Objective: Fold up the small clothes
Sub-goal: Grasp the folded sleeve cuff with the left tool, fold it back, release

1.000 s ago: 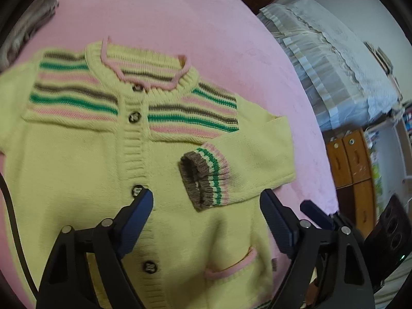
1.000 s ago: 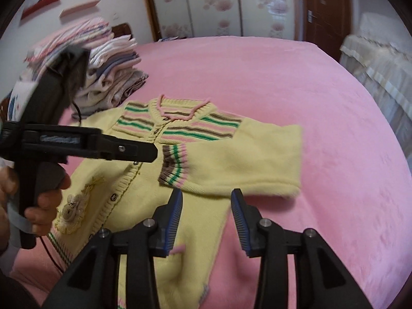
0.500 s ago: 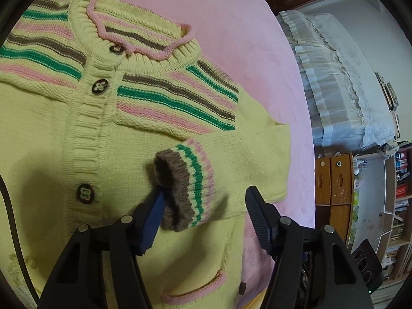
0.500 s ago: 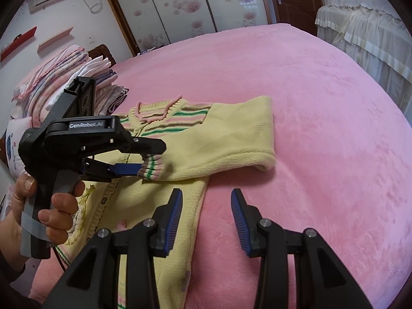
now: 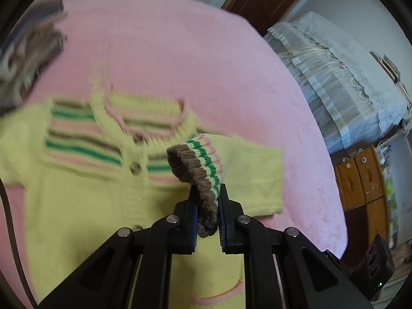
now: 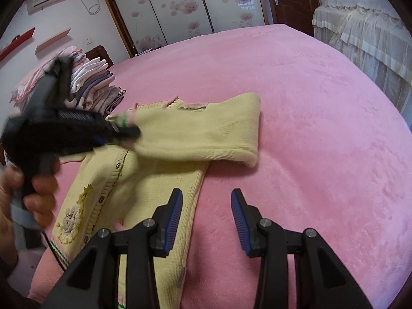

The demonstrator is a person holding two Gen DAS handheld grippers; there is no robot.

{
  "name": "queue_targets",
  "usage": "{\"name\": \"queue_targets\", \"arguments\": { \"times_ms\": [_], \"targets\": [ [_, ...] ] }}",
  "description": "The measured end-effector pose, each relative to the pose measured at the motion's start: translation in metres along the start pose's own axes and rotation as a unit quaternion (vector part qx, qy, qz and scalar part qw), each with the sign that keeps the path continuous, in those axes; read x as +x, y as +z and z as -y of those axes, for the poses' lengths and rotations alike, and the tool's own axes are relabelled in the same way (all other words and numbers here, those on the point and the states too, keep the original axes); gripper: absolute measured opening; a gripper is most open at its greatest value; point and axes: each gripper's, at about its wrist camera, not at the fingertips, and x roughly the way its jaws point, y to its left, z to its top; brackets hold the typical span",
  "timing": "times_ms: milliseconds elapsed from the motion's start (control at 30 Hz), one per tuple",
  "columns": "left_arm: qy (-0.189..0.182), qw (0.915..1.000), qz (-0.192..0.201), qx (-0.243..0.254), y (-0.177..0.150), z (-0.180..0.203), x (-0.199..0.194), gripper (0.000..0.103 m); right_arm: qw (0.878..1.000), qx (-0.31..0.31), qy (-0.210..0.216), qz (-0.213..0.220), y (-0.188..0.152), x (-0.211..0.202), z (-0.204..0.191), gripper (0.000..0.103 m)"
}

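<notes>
Pinched between the fingers of the left gripper (image 5: 208, 206), the striped cuff (image 5: 198, 170) is lifted off the yellow cardigan (image 6: 144, 180) on the pink bedspread (image 6: 309, 128), presumably for refolding the sleeve, while the right gripper (image 6: 206, 213) is held spread nearby.

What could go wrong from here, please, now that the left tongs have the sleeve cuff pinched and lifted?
1. The left tongs pinch only the ribbed edge of the sleeve cuff, so the knit could slip out mid-fold.
2. The right tongs hover open above the yellow cardigan hem, pinning nothing; pulling the sleeve may drag the body across the pink blanket and wrinkle it.
3. The left view is blurred by motion, so a fast swing might misplace the sleeve.
</notes>
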Motion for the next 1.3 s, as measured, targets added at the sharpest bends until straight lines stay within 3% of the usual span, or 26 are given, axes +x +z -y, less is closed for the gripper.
{"name": "queue_targets", "arguments": {
  "times_ms": [167, 433, 800, 867, 1067, 1167, 1300],
  "targets": [
    [0.049, 0.998, 0.037, 0.017, 0.03, -0.028, -0.025, 0.011, 1.0, -0.001, -0.002, -0.007, 0.009, 0.013, -0.001, 0.039],
    [0.099, 0.9945, 0.026, -0.023, 0.04, -0.105, -0.015, 0.011, 1.0, -0.017, -0.004, -0.024, 0.03, 0.045, -0.01, 0.039],
    [0.09, 0.9942, -0.005, -0.058, 0.033, -0.152, 0.023, 0.013, 0.999, -0.029, -0.02, -0.038, 0.049, 0.087, -0.017, 0.039],
    [0.083, 0.9942, -0.01, -0.068, 0.03, -0.16, 0.026, 0.015, 0.998, -0.026, -0.029, -0.042, 0.05, 0.093, -0.016, 0.024],
    [0.079, 0.9944, -0.017, -0.068, 0.029, -0.174, 0.032, 0.024, 0.998, 0.005, -0.034, -0.052, 0.043, 0.097, -0.009, 0.022],
    [0.093, 0.9935, -0.012, -0.065, 0.028, -0.173, 0.021, 0.031, 0.997, -0.009, -0.044, -0.064, 0.041, 0.094, -0.014, 0.023],
    [0.126, 0.9907, 0.007, -0.051, 0.026, -0.169, 0.0, 0.032, 0.995, -0.042, -0.066, -0.062, 0.043, 0.08, -0.024, 0.026]
  ]
}}
